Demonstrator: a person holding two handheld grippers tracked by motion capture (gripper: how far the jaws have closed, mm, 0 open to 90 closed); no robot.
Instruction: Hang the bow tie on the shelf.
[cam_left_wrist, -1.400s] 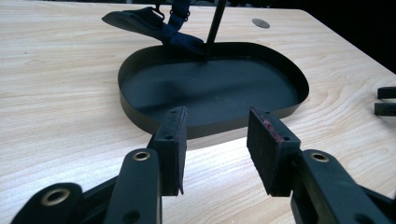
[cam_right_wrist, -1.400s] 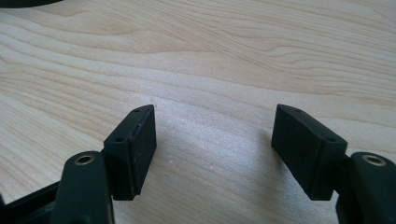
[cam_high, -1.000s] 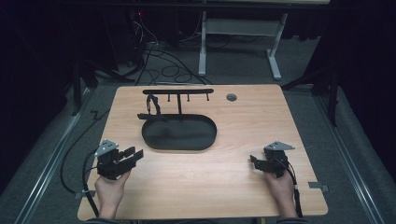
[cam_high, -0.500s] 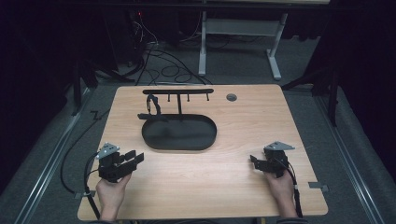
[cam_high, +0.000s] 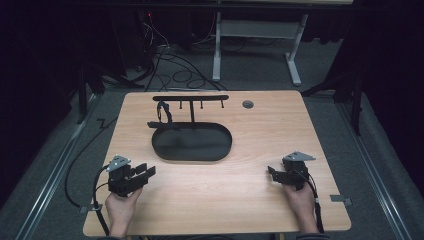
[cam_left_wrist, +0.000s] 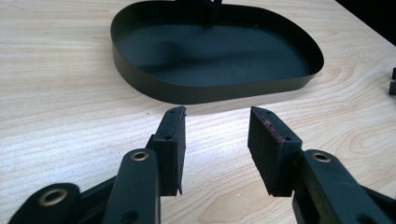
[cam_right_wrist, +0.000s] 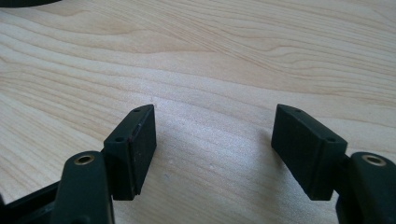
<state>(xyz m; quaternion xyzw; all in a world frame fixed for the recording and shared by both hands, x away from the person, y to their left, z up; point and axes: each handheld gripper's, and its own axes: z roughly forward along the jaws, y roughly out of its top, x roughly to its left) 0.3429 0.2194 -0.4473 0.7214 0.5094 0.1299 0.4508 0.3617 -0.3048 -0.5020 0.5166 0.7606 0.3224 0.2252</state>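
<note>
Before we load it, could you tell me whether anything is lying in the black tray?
No, the tray floor is bare in the left gripper view.

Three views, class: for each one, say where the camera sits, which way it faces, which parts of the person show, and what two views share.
High view: above the person's side, facing forward and down on the table; hands, left gripper, right gripper.
Left gripper view: on the left gripper, facing the black tray; open jaws.
Right gripper view: on the right gripper, facing bare wood; open jaws.
Shared: high and left gripper views show the tray.
</note>
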